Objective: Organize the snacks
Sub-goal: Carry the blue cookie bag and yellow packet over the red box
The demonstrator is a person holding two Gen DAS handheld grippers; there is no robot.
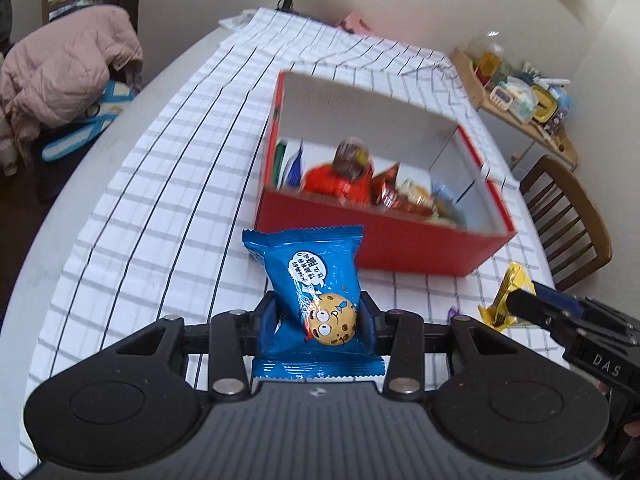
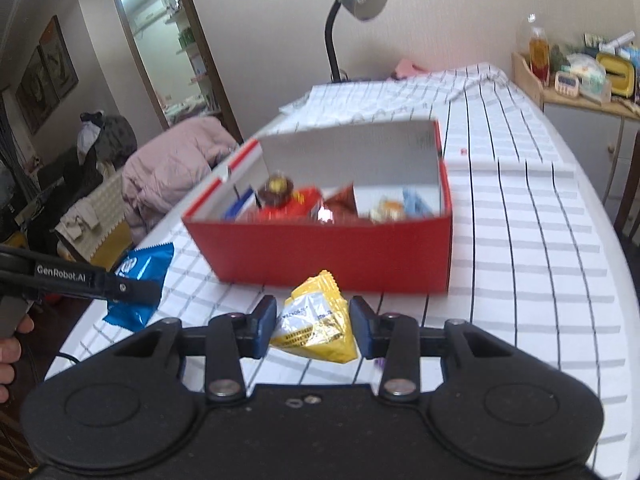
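My left gripper (image 1: 318,314) is shut on a blue cookie packet (image 1: 316,280) and holds it in front of the red box (image 1: 400,248). The box is open and holds several snacks (image 1: 352,178). My right gripper (image 2: 314,322) is shut on a yellow snack packet (image 2: 316,320), just in front of the red box (image 2: 320,252). The right gripper with the yellow packet (image 1: 506,292) shows at the right of the left wrist view. The left gripper with the blue packet (image 2: 140,280) shows at the left of the right wrist view.
A checked cloth (image 1: 168,184) covers the white table. A desk lamp (image 2: 352,4) stands at the far end. A wooden shelf (image 1: 520,96) with jars and a wooden chair (image 1: 568,208) are to the right. A pink jacket (image 1: 60,80) lies to the left.
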